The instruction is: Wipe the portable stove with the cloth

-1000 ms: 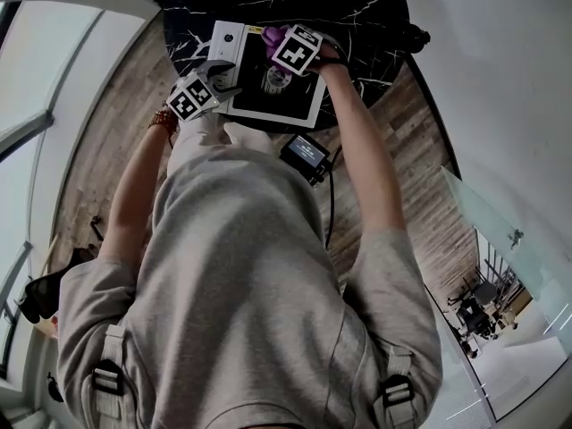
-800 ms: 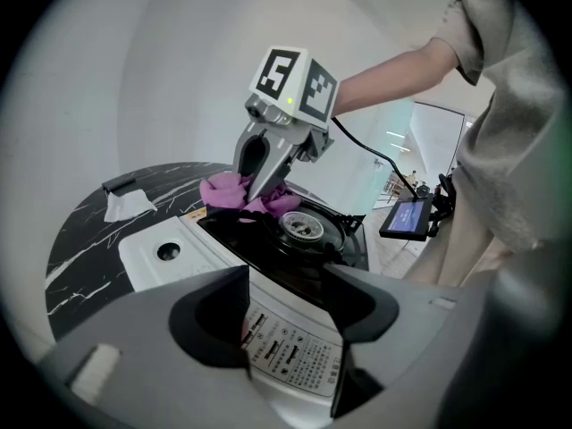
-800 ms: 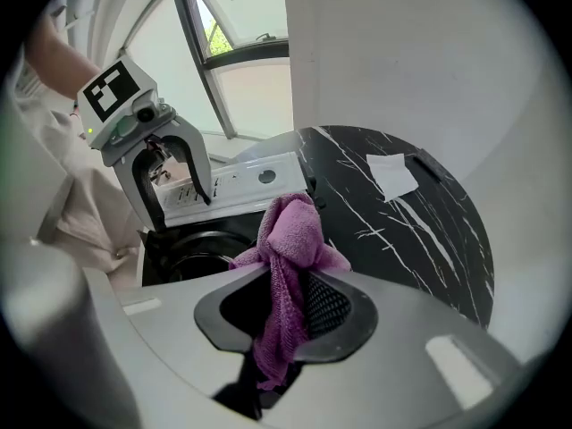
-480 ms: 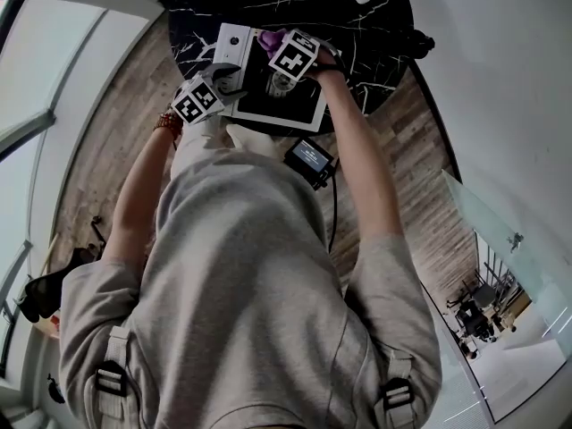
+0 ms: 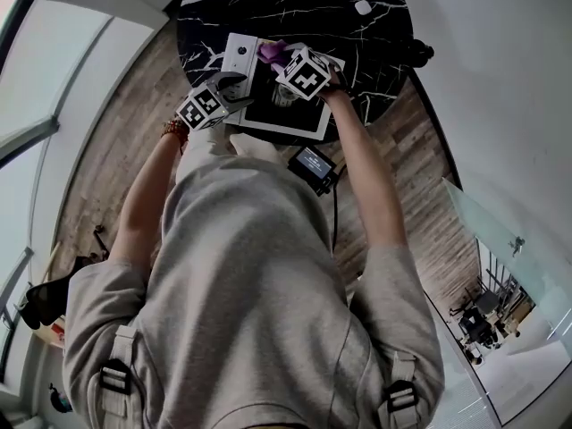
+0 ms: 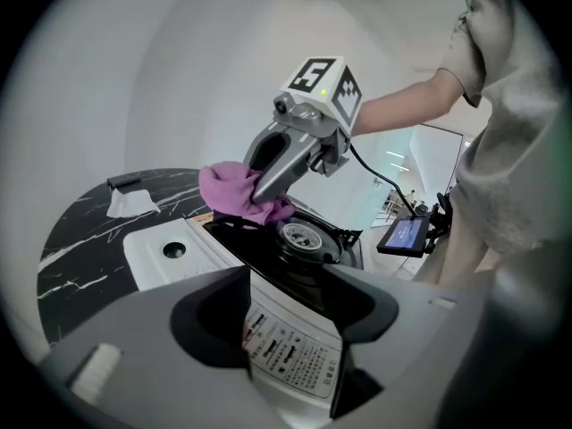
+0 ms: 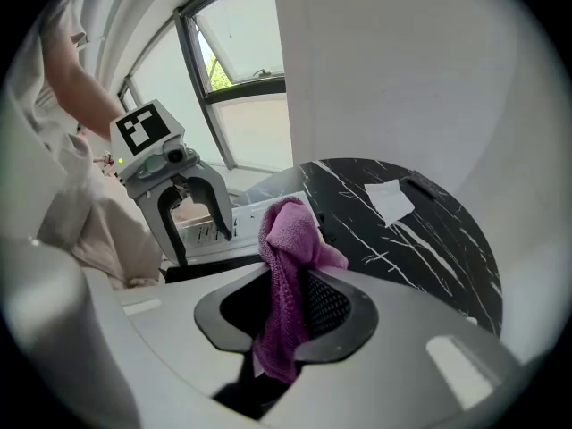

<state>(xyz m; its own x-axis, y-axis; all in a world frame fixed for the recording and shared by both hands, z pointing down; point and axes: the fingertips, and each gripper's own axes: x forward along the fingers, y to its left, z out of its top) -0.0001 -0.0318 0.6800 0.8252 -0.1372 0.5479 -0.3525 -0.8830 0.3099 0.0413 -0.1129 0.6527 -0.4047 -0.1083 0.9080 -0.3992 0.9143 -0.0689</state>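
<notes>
The portable stove (image 5: pixel 276 126) is white with a black top and a round burner (image 6: pixel 299 237), and it sits on the round black marble table (image 5: pixel 366 38). My right gripper (image 7: pixel 290 302) is shut on a purple cloth (image 7: pixel 290 239). It holds the cloth (image 6: pixel 228 190) against the stove top's far edge, beside the burner. My left gripper (image 6: pixel 290 329) stands open at the stove's near rim, with the labelled white strip (image 6: pixel 286 351) showing between its jaws. Whether they touch the strip I cannot tell.
A white scrap of paper (image 6: pixel 130 204) and a dark flat piece (image 6: pixel 125 181) lie on the table beyond the stove. A small screen device (image 5: pixel 310 161) hangs at the person's waist on a cable. The table's curved edge runs just below the stove.
The right gripper has shifted a little across the stove's far side, carrying the cloth with it. The left gripper has stayed at the near rim.
</notes>
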